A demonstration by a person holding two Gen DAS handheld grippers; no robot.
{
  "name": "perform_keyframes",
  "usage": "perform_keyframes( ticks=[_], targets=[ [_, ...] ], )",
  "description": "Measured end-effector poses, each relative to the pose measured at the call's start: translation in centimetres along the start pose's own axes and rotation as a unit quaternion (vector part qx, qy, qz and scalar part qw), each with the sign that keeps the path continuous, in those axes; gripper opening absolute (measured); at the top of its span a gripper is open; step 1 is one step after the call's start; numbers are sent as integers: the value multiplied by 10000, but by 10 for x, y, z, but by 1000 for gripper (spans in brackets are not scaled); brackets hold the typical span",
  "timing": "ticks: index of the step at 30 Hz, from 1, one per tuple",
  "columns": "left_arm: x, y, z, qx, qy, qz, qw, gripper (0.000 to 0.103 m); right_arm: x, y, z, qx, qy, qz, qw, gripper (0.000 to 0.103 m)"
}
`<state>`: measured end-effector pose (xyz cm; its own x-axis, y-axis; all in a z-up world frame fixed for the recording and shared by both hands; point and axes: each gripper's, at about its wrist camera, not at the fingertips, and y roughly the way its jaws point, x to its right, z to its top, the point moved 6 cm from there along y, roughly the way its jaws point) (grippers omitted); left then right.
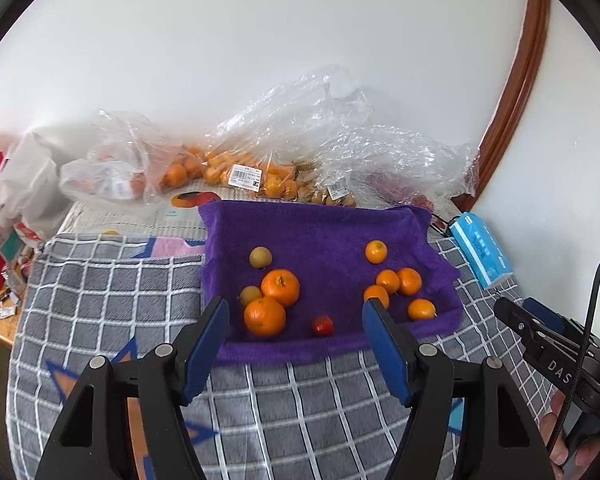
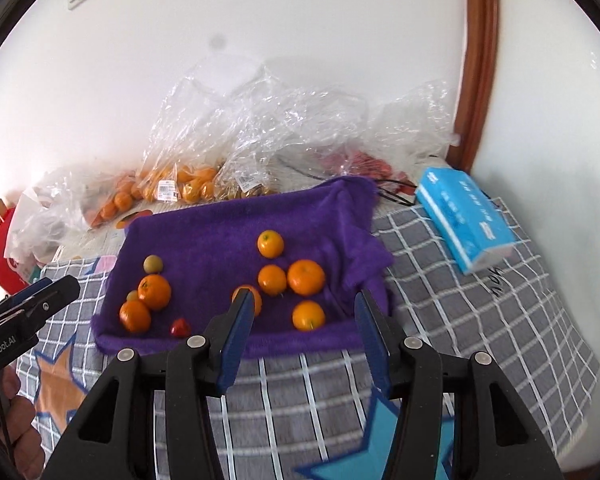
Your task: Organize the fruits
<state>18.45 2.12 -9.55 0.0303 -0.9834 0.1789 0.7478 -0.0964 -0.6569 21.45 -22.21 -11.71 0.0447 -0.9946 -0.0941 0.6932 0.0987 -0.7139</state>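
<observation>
Both grippers — left gripper (image 1: 296,316) and right gripper (image 2: 302,312) — hover at the near edge of the purple towel (image 1: 324,236), fingers spread wide, holding nothing. On the towel lie oranges (image 1: 280,287) at left, smaller ones (image 2: 306,277) at right, a red fruit (image 1: 323,325) between.

- My left gripper (image 1: 296,312) hangs with its jaws spread wide, the blue pads (image 1: 210,336) well apart and nothing between them.
- My right gripper (image 2: 302,306) is spread just as wide, its blue pads (image 2: 236,332) gripping nothing.
- From the left wrist view, my right gripper sits off to the right, a bare hand (image 1: 560,436) wrapped around its handle.
- From the right wrist view, my left hand (image 2: 20,436) shows low at the left edge.
</observation>
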Motion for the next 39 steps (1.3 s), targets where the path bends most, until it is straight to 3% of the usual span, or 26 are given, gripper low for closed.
perform_keyframes(
  ticks=[5, 11, 18, 28, 39],
  targets=[
    [14, -36, -23, 171, 200, 189, 9995, 77, 12, -43, -20, 269, 74, -13, 9996, 82],
    [34, -75, -49, 431, 327, 182, 9984, 86, 19, -85, -38, 601, 157, 125, 9980, 96],
    [37, -111, -65, 793, 276, 453, 9954, 94, 20, -120, -58, 757, 14, -10, 9971, 97],
    [34, -128, -82, 819, 146, 563, 9949, 94, 26, -150, -74, 916, 6, -81, 9958, 97],
    [42, -133, -85, 832, 251, 546, 9947, 94, 27, -154, -77, 914, 14, -143, 9957, 97]
  ],
)
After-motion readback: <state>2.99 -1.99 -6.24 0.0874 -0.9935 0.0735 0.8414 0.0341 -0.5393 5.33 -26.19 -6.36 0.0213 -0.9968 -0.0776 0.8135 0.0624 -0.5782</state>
